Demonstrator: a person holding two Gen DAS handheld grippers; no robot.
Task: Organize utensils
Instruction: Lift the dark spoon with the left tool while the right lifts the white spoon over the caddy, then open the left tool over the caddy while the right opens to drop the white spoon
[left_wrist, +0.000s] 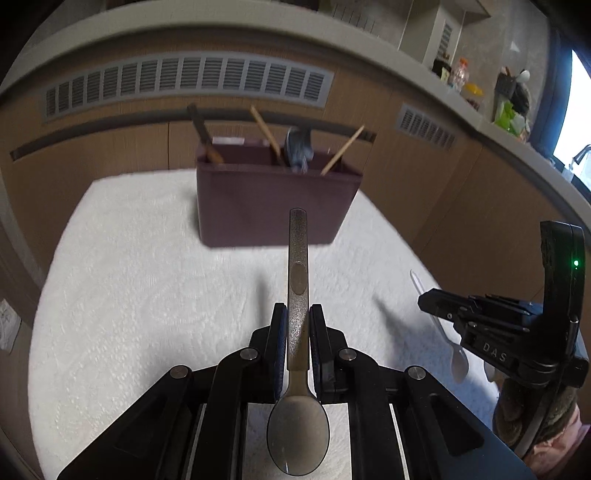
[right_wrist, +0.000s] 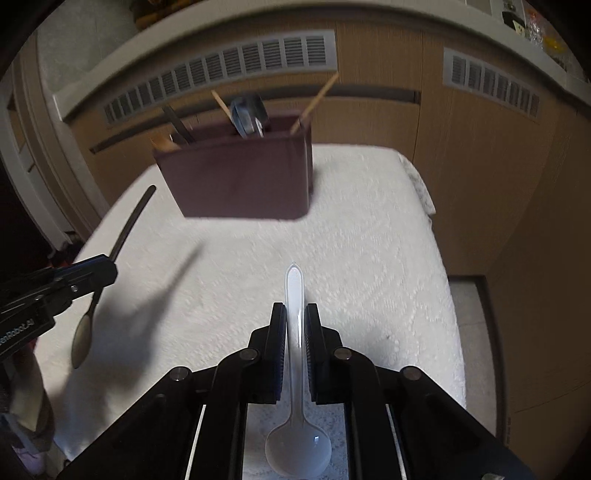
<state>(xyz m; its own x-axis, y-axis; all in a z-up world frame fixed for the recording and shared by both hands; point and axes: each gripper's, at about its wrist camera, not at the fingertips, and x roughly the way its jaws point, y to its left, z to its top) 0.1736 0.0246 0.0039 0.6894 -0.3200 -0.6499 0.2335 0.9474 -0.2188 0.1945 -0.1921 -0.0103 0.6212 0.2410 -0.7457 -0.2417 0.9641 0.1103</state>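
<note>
Over the white cloth (left_wrist: 129, 295), my left gripper (left_wrist: 297, 325) pinches the metal spoon (left_wrist: 297, 288) by its handle, bowl toward me. My right gripper (right_wrist: 295, 325) pinches the clear plastic spoon (right_wrist: 294, 295) the same way. Maroon organizer (left_wrist: 277, 206) at 12 o'clock, chopsticks (left_wrist: 264, 129) and other utensils standing in it.

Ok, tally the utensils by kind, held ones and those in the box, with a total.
Spoons: 2, a metal spoon in the left gripper and a clear plastic spoon in the right gripper.
Sticking out of the box:
Chopsticks: 2.
Dark-handled utensil: 1.
Blue-grey item: 1, kind unclear.
Total: 6
</note>
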